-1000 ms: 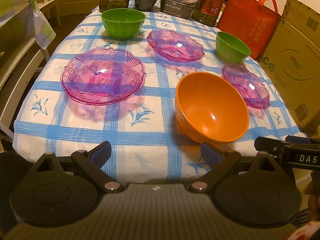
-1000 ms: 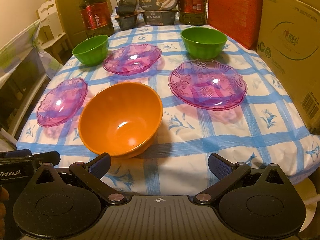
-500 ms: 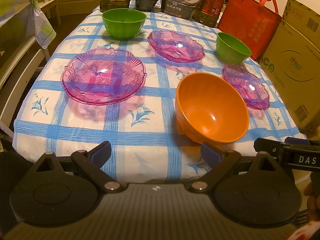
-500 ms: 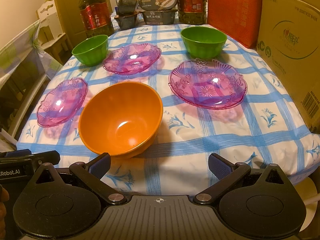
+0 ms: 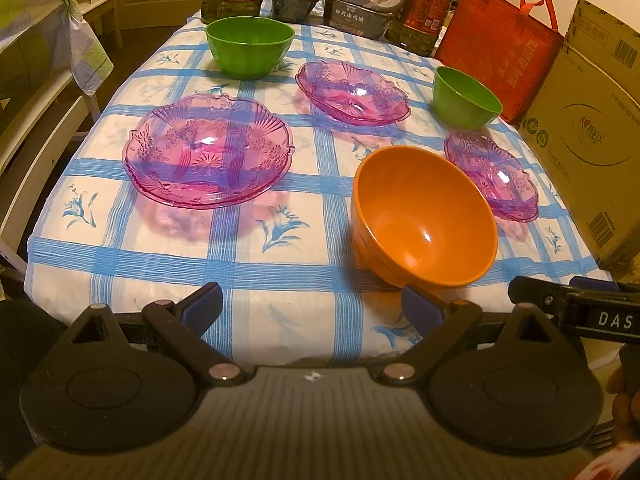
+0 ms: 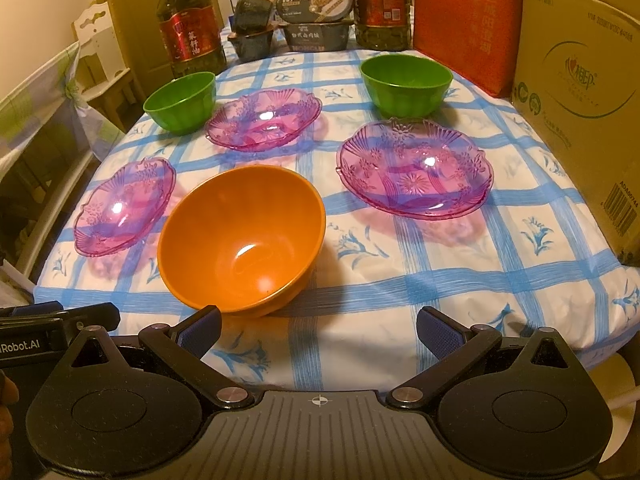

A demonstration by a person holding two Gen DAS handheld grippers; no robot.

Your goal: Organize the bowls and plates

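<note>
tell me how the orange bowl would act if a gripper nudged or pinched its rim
The glossy orange plastic bowl already sits tilted on its narrow base, so a nudge would probably rock or tip it. It looks thin-walled, likely light and stiff. Its shiny surface may slip on the checked tablecloth.

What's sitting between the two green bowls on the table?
A pink glass plate lies between the left green bowl and the right green bowl, touching neither; the right wrist view shows it best.
</note>
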